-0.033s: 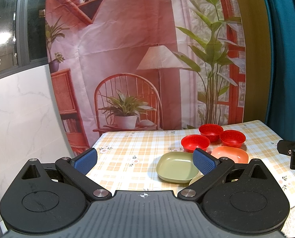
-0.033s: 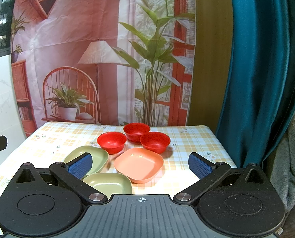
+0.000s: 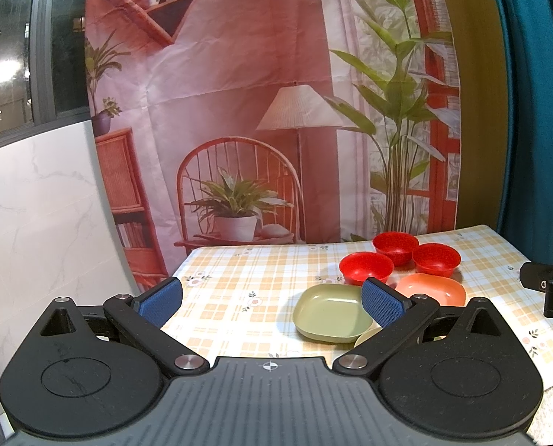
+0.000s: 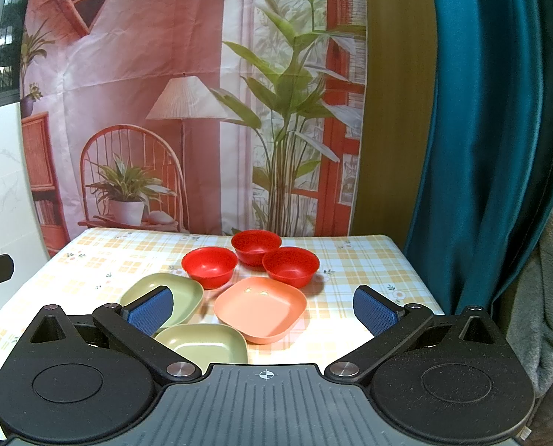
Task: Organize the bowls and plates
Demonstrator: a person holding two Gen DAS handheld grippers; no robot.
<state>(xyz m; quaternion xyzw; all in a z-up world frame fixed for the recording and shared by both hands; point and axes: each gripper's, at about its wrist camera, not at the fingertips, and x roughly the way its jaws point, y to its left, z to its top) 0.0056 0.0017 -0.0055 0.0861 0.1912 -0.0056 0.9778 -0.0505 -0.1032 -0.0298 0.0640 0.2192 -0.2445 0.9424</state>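
Right wrist: pink plate [image 4: 260,308] lies beyond the empty, spread hand-held gripper [image 4: 263,310].

No visible change, left tongs [image 3: 270,299] and right tongs [image 4: 263,308] unmoved

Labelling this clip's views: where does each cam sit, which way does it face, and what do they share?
Left wrist: on the left gripper, left of the dishes, facing the backdrop; own open blue-padded fingers show, plus the other gripper's black body at the right edge.
Right wrist: on the right gripper, nearer the dishes, facing them squarely; own open fingers show.
Shared: three red bowls, orange plate, green plates, checked tablecloth.
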